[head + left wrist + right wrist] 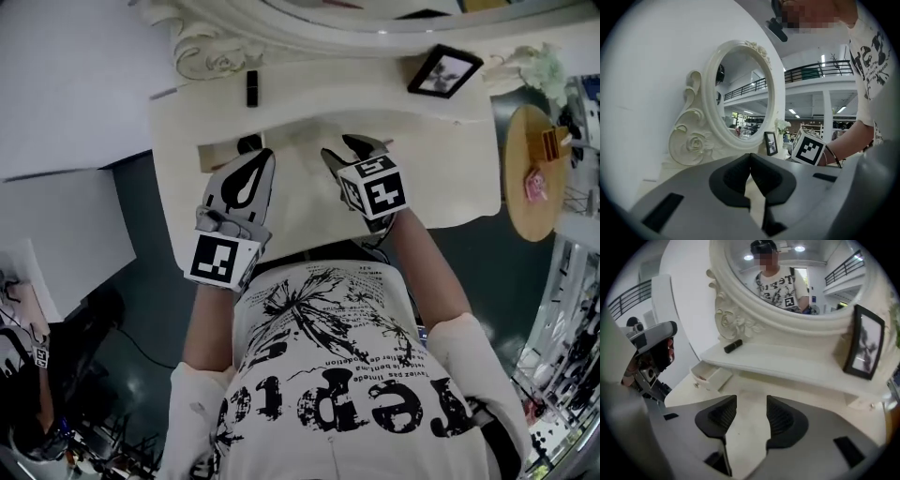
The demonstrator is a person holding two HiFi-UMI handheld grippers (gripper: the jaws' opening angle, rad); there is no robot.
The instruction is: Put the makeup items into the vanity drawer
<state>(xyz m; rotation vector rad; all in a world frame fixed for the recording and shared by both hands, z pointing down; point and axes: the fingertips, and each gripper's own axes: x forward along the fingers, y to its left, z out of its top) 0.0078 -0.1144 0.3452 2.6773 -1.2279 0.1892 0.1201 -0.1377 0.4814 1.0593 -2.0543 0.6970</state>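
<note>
left gripper [750,158] jaws pressed together, empty, right gripper [751,405] jaws parted, empty, over vanity worktop [754,380], lipstick [733,346] on shelf [787,359], drawer [707,375] open

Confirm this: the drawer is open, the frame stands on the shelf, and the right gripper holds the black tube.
Wrong on the grip: in the right gripper view the right gripper is open and empty, and the black tube lies on the shelf. The drawer is open and the frame stands there too.

Cream counter [450,173], raised back shelf [328,94] with black tube [251,88] (lying flat) and photo frame [444,71], small drawer [710,376] open below
</note>
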